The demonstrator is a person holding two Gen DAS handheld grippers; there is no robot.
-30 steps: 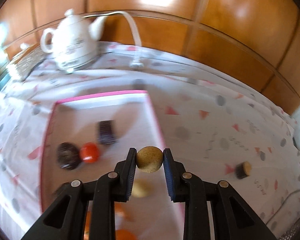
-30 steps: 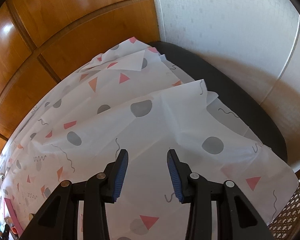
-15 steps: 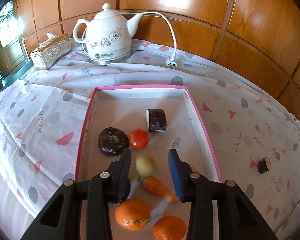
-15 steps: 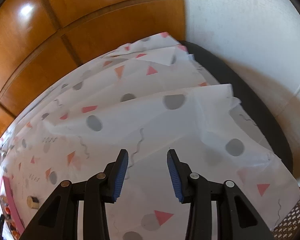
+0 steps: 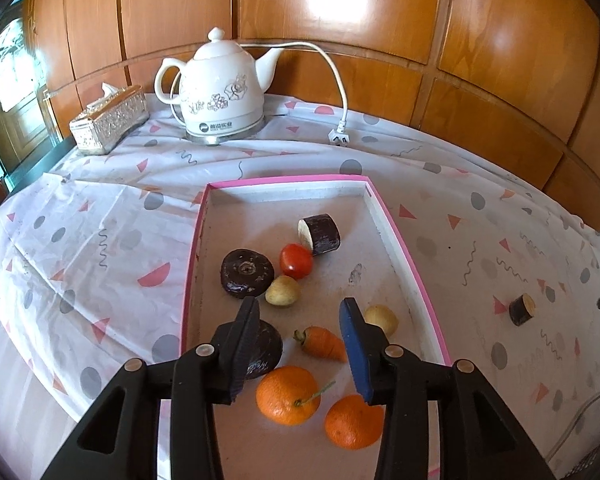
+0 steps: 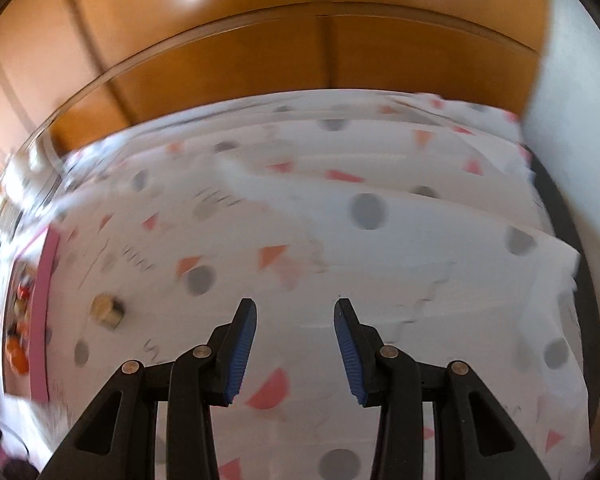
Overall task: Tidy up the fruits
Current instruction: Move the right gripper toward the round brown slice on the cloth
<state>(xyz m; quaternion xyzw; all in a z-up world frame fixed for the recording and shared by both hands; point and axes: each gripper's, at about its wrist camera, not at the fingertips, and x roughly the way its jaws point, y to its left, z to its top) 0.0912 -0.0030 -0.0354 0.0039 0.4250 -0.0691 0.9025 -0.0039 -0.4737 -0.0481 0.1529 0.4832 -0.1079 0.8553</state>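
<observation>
A pink-rimmed tray (image 5: 392, 220) holds two oranges (image 5: 287, 395), a carrot (image 5: 324, 343), two pale potatoes (image 5: 283, 290), a tomato (image 5: 296, 261), an eggplant piece (image 5: 320, 234) and two dark round items (image 5: 247, 271). My left gripper (image 5: 298, 312) is open and empty above the tray's near half. A cut eggplant piece (image 5: 522, 309) lies on the cloth to the right of the tray; it also shows in the right wrist view (image 6: 107, 309). My right gripper (image 6: 295, 312) is open and empty over the patterned cloth. The tray edge (image 6: 44, 288) shows at that view's far left.
A white electric kettle (image 5: 222, 92) with cord and plug (image 5: 339, 136) stands at the back. A silver tissue box (image 5: 108, 120) sits at the back left. Wooden wall panels back the table. A white wall (image 6: 572, 100) and the dark table edge are on the right.
My left gripper let go of the pale potato into the tray, opened and drew back. My right gripper swung left; the tray and the loose eggplant piece came into its view.
</observation>
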